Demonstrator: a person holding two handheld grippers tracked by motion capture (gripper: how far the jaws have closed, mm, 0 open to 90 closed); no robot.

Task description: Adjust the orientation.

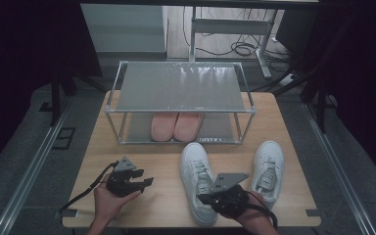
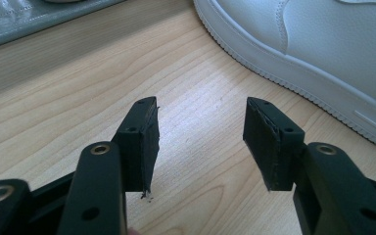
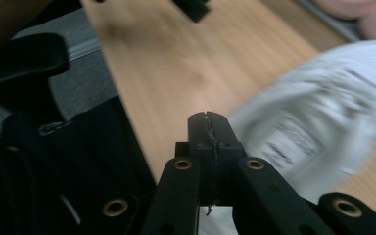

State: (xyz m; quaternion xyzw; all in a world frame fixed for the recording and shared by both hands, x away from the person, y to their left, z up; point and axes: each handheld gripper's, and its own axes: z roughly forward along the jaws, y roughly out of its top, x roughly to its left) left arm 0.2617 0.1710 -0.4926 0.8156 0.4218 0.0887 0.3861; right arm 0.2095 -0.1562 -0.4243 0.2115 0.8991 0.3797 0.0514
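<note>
Your right hand-held gripper [image 1: 203, 198] has its jaws pressed together, empty, over what looks through the blur like the heel of the left white sneaker [image 1: 198, 181] near the surface's front edge. Your left hand-held gripper [image 1: 147, 183] rests jaws apart at the front-left, holding nothing.

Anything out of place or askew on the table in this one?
Only mildly: the two white sneakers sit apart on the table instead of paired like the pink slippers inside the rack. No damage shows.

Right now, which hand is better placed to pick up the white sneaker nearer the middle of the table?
Probably the right. The right gripper sits by that sneaker's heel, though shut. The left gripper is open but lies apart on bare table.
</note>
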